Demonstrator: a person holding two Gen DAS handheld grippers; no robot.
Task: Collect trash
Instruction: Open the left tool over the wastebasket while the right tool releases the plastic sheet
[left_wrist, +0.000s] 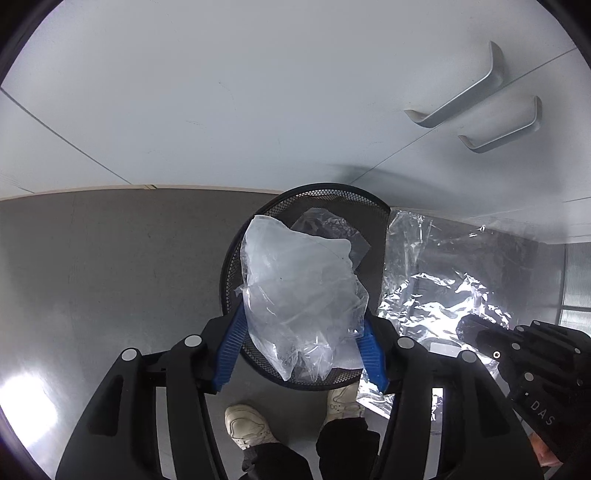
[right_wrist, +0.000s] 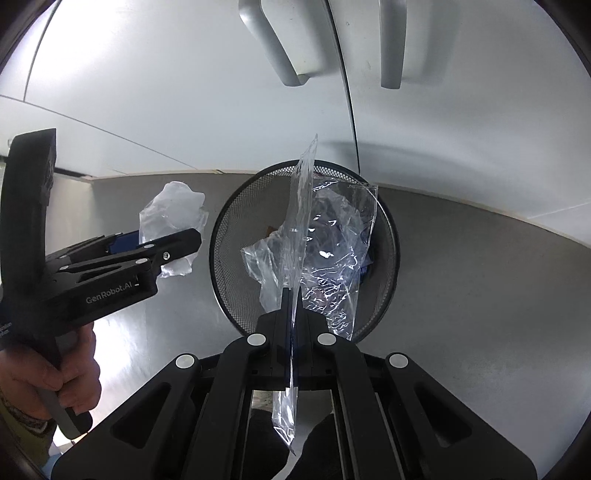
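A black mesh waste bin (left_wrist: 306, 195) stands on the grey floor by white cabinets; it also shows in the right wrist view (right_wrist: 229, 236). My left gripper (left_wrist: 303, 343) is shut on a crumpled milky plastic bag (left_wrist: 299, 280) and holds it above the bin's mouth; from the right wrist view the bag (right_wrist: 173, 210) hangs left of the bin. My right gripper (right_wrist: 291, 299) is shut on a clear crinkled plastic sheet (right_wrist: 332, 251) that hangs over the bin. In the left wrist view this sheet (left_wrist: 443, 280) is right of the bin. More plastic (right_wrist: 266, 266) lies inside the bin.
White cabinet doors with two metal handles (left_wrist: 458, 92) rise right behind the bin. Grey floor (left_wrist: 110, 277) spreads left and right of the bin. The person's white shoes (left_wrist: 247, 424) stand just in front of the bin.
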